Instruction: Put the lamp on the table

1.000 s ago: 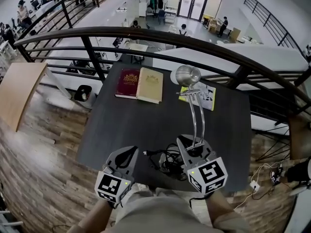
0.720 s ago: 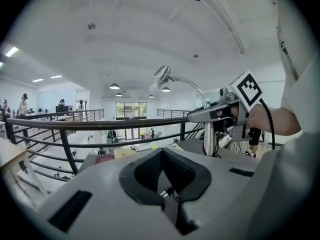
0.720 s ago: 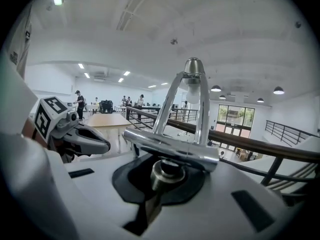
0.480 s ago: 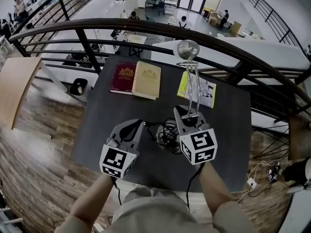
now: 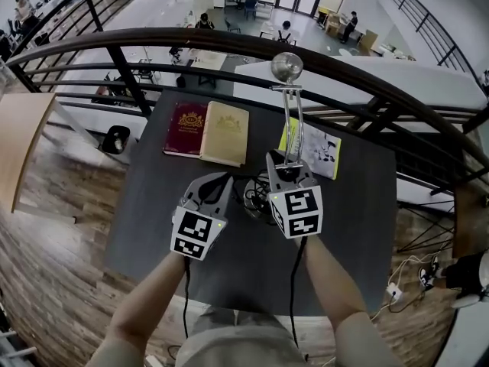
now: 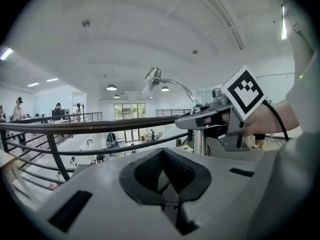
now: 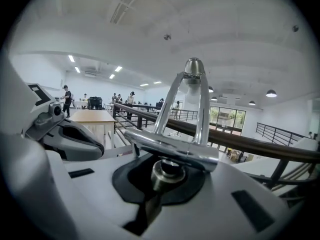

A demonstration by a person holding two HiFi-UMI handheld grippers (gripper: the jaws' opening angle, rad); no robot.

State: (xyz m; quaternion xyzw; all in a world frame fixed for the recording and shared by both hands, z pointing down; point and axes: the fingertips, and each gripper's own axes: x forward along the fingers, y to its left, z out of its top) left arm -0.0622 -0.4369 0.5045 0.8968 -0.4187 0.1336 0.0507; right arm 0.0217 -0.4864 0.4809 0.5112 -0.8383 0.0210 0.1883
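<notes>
1. The dark surface [image 5: 359,205] stands by a railing, with much of its near part bare, so there is room for the lamp.
2. The lamp [image 5: 293,125] stands upright over the middle of the surface, its head high by the railing. Its lower end is hidden behind the right tool, so I cannot tell whether it rests on the surface.
3. A maroon book [image 5: 183,121] and a tan book [image 5: 224,132] lie side by side at the far edge, with a yellow leaflet [image 5: 317,147] to their right, beyond the lamp.
4. The right tool [image 5: 283,173] is clamped on the lamp's lower post, just under the chrome crossbar.
5. The left tool [image 5: 216,186] has its jaws together on nothing, just beside the right one.
6. A tangle of cable [image 5: 256,197] lies between the tools.
7. Judgement: the carry is nearly done; what is left is setting the lamp down and letting go.
</notes>
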